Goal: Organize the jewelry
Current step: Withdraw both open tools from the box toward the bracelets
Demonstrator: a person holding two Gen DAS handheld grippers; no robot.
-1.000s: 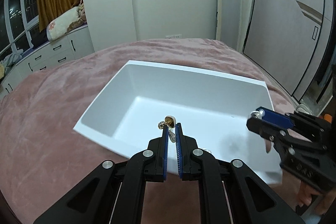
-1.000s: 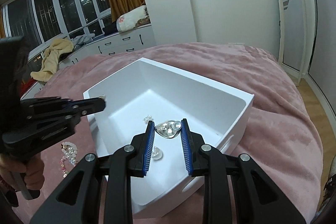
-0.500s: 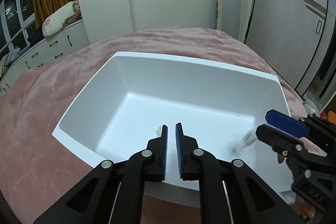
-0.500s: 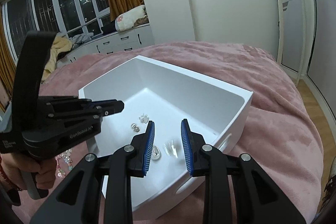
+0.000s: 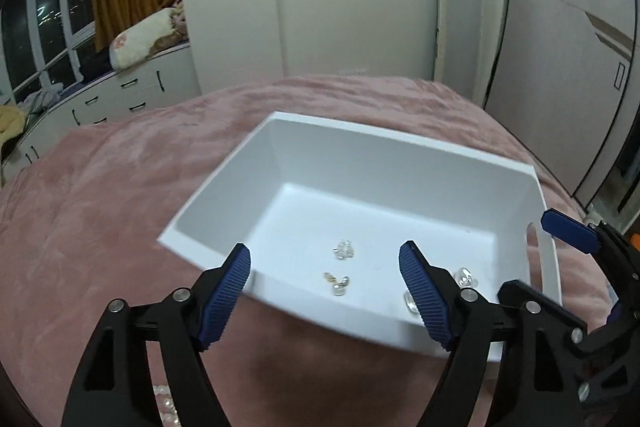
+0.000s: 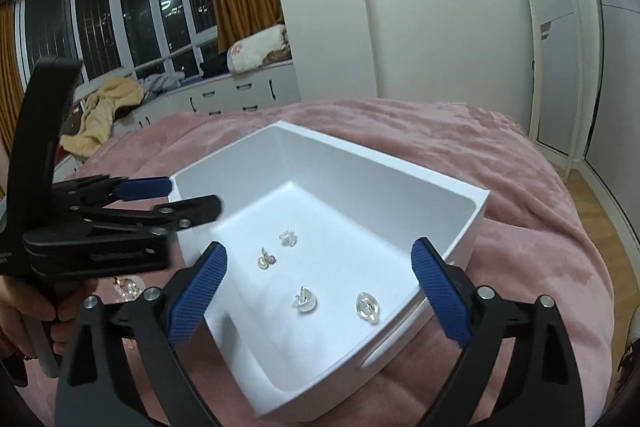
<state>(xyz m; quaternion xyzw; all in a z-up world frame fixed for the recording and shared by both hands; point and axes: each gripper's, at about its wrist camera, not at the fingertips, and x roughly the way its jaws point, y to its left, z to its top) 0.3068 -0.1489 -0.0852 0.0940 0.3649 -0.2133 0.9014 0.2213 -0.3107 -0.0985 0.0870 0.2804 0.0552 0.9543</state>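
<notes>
Bed [image 6: 520, 187] under pink cover carries a white bin [image 6: 400, 171] near its middle. Left tongs [image 5: 324, 267] and right tongs [image 6: 318, 267] hang over the bin's near edges, both just sprung apart and released, gripping nothing. Four small earrings [image 6: 304, 301] lie loose on the bin's floor; more jewelry [image 6: 128, 287] rests on the cover beside the bin's left wall.

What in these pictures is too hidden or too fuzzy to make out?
- Pearly beads, left wrist view: cut off by the bottom edge and the left claw.
- Jewelry on the blanket, right wrist view: hidden behind claw arms.
- Pieces in the white bin: too small to identify.
</notes>
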